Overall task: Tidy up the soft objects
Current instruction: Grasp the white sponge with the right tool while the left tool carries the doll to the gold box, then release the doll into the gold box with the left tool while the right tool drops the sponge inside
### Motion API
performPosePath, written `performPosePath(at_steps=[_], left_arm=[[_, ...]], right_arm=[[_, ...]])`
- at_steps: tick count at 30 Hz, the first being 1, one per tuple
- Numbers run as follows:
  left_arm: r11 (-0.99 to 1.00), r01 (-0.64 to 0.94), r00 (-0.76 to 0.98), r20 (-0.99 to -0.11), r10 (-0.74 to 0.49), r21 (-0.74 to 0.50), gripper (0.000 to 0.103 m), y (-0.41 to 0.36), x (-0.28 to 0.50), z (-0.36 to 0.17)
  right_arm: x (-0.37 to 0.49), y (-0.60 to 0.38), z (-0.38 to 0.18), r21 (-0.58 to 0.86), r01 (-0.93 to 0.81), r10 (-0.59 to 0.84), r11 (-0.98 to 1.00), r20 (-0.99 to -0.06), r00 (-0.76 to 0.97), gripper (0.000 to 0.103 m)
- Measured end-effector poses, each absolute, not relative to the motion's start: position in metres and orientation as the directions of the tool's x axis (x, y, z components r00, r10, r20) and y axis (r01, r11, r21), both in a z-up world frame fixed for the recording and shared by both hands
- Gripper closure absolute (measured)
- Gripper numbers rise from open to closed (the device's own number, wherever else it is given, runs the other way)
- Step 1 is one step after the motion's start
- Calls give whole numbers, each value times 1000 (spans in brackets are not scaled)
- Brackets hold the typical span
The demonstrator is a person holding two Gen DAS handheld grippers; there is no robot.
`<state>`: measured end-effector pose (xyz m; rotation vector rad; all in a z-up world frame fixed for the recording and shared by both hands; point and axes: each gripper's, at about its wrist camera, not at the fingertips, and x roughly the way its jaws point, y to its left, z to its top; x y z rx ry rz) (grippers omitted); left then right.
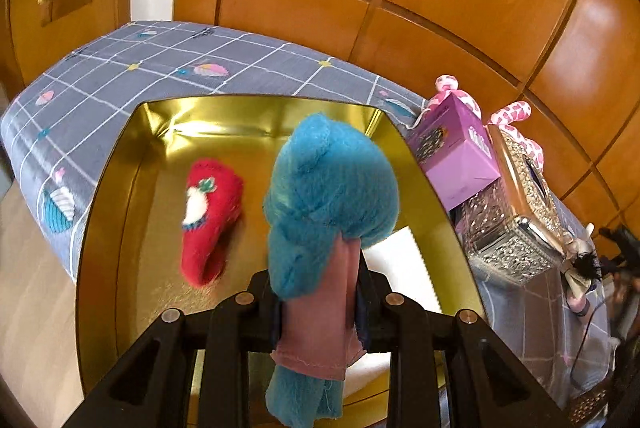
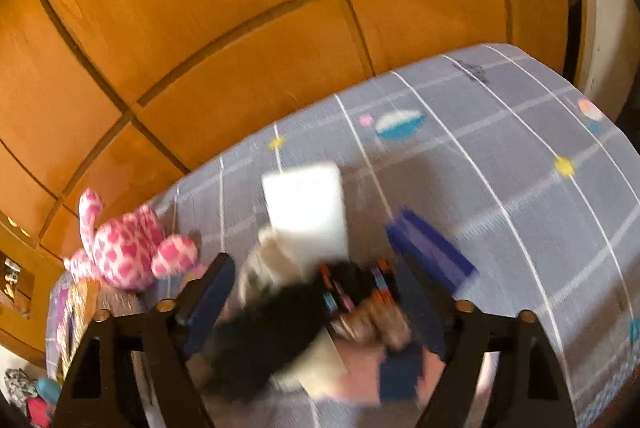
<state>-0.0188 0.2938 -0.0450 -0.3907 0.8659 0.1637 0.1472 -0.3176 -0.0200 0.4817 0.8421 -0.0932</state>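
Fuzzy blue plush toy (image 1: 332,183) — glossy gold metal tray (image 1: 120,211) — polished wood panelling (image 1: 460,7).

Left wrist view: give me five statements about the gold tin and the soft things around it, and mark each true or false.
1. The left gripper is shut on the blue plush toy. True.
2. The red sock lies inside the gold tin. True.
3. The gold tin stands on the floor. False: it rests on the grey checked bedsheet.
4. The purple box is inside the tin. False: it stands beside it.
5. The right gripper is shut on the pink spotted plush. False: it is open, apart from it.
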Motion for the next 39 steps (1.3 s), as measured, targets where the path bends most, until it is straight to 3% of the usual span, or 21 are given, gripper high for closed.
performPosePath(at_steps=[8,15,16,17,32,33,36,39], left_arm=[[904,-301,640,-767,-46,-305,75,304,-24,-47],[911,-295,636,-771,-39,-289,74,301,-23,-46],[912,-296,634,-772,-36,-285,73,301,-22,-46],[912,-296,632,-774,-35,-283,73,301,-22,-47],[886,-379,602,-798,18,-267,68,323,-26,-62],[883,-384,603,-798,20,-268,65,325,-27,-62],[871,-400,624,-781,31,-285,42,329,-31,-58],[867,-409,641,-766,51,-284,39,333,-33,-52]], right_arm=[[205,-318,-33,304,271,79,913,-785,615,17],[220,-319,-52,353,238,154,905,-792,591,18],[221,-319,-54,364,235,166,901,-791,588,24],[222,-317,-54,368,222,175,903,-787,591,50],[184,-261,21,269,52,152,962,-681,716,53],[180,-254,26,267,30,164,963,-675,719,53],[169,-231,35,276,-36,217,961,-660,720,53],[156,-204,42,281,-115,277,953,-646,711,53]])
